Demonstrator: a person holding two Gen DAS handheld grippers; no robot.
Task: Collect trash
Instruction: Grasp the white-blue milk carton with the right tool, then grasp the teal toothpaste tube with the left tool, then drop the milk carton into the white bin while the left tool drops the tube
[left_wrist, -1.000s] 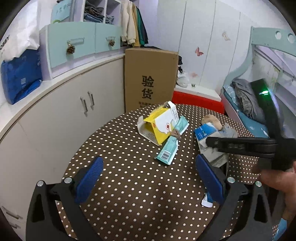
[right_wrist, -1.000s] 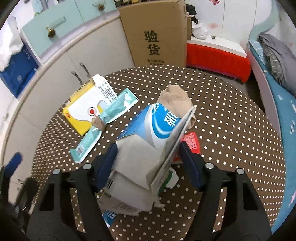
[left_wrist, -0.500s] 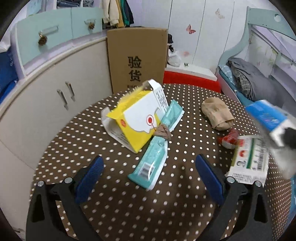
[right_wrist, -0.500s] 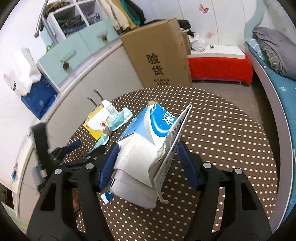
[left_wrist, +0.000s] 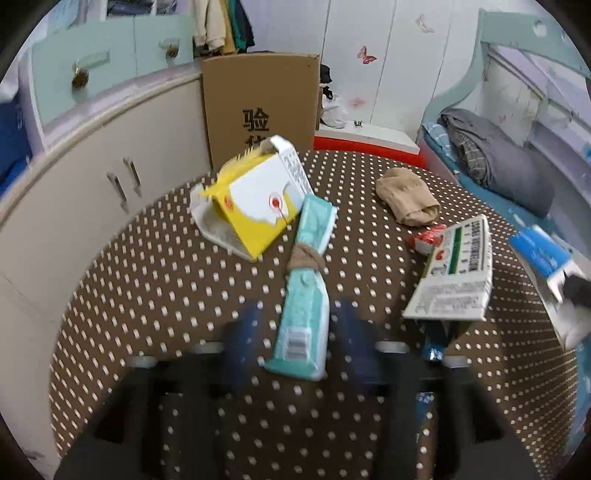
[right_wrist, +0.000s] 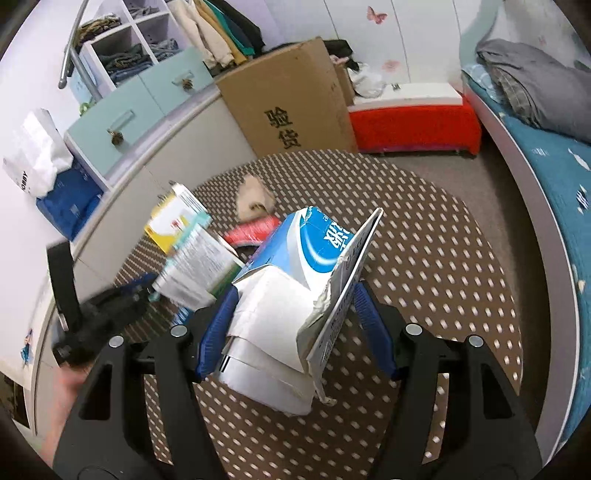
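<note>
A round dotted table (left_wrist: 155, 295) holds trash. My left gripper (left_wrist: 301, 347) is blurred, its blue fingers close on either side of a teal wrapper (left_wrist: 306, 295); whether they grip it is unclear. Behind lie a yellow-white carton (left_wrist: 258, 199), a beige sock (left_wrist: 406, 195), a red wrapper (left_wrist: 424, 238) and a white-green box (left_wrist: 456, 273). My right gripper (right_wrist: 291, 310) is shut on a torn blue-white carton (right_wrist: 295, 291) and holds it above the table (right_wrist: 436, 258). That carton shows at the right edge of the left view (left_wrist: 546, 258).
A tall cardboard box (left_wrist: 262, 103) stands behind the table. White cabinets (left_wrist: 92, 177) run along the left. A red bench (right_wrist: 413, 122) and a bed (right_wrist: 546, 155) with grey clothes lie to the right. The left gripper shows blurred in the right view (right_wrist: 103, 310).
My left gripper moved forward over the table and its fingers closed in around the teal wrapper. My right gripper lifted the blue-white carton up and to the right.
</note>
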